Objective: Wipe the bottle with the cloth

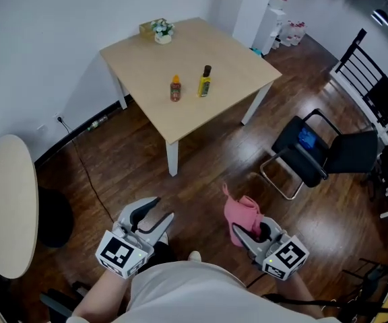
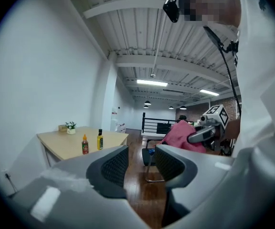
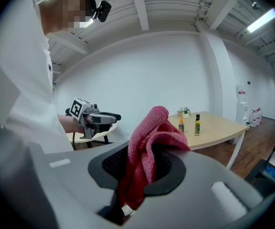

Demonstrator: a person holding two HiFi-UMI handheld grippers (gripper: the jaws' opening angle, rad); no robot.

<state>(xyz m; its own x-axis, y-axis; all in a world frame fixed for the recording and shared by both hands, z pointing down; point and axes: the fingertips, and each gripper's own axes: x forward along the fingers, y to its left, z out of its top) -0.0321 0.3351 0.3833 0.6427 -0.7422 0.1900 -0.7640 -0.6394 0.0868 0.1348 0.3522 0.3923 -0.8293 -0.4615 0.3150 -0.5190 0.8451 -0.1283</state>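
Slim yellow bottle with dark cap (image 1: 205, 81) stands upright mid-way on the pale square wooden table (image 1: 221, 46), beside an upright red sauce bottle (image 1: 175, 89); right gripper (image 1: 242, 233) clamps the pink cloth (image 1: 240, 210), left gripper (image 1: 160, 210) gapes empty

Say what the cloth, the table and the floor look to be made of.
The cloth: pink woven or knitted fabric, probably microfibre or terry; a nubbly matte weave shows. The table: pale wood or wood-look laminate top, smooth and matte. The floor: dark wood planks, likely varnished; board seams and sheen show.
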